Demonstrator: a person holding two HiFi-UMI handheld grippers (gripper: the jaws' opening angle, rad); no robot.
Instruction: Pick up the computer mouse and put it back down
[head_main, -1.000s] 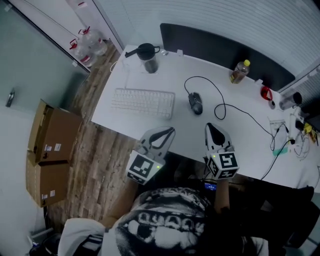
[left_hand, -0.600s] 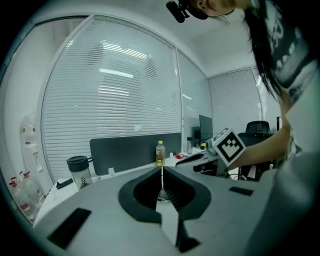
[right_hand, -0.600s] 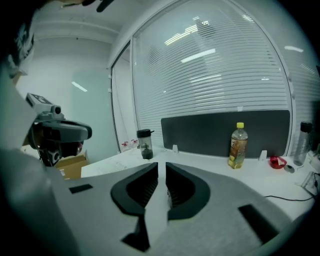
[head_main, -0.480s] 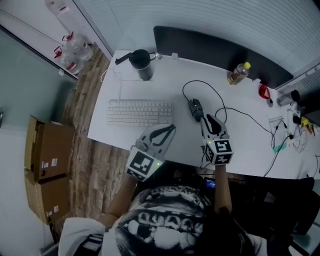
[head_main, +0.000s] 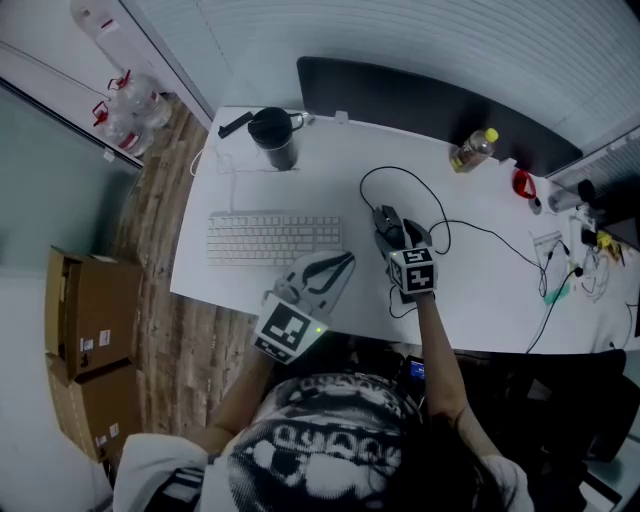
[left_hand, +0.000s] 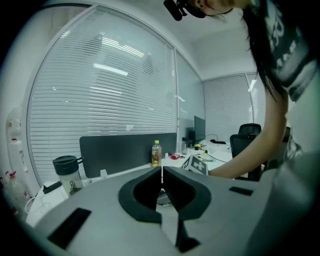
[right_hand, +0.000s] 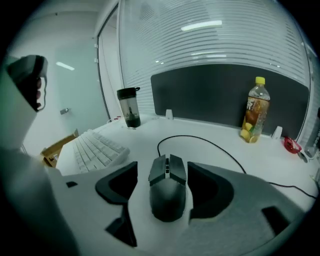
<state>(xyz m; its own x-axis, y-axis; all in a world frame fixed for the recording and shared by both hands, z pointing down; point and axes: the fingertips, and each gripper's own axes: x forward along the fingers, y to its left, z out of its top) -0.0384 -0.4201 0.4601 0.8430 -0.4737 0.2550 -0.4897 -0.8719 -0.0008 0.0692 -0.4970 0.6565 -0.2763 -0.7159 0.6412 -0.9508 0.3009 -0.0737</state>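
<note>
A black wired computer mouse (head_main: 388, 221) (right_hand: 167, 189) lies on the white desk (head_main: 470, 290), its cable looping away behind it. My right gripper (head_main: 396, 238) (right_hand: 162, 171) is down at the mouse with one jaw on each side. Its jaws have just been opening; a narrow gap shows between each pad and the mouse, so it is open. My left gripper (head_main: 343, 260) (left_hand: 161, 181) hovers shut and empty over the desk's near edge, just right of the keyboard.
A white keyboard (head_main: 273, 238) lies left of the mouse. A black tumbler (head_main: 272, 138) and a yellow-capped bottle (head_main: 472, 150) stand at the back by the dark partition (head_main: 430, 100). Loose cables (head_main: 560, 270) crowd the right end. Cardboard boxes (head_main: 85, 340) sit on the floor.
My right gripper has gone forward and down from the desk's near edge to the mouse, and its jaws have opened around it. The left gripper has shifted slightly, staying shut.
</note>
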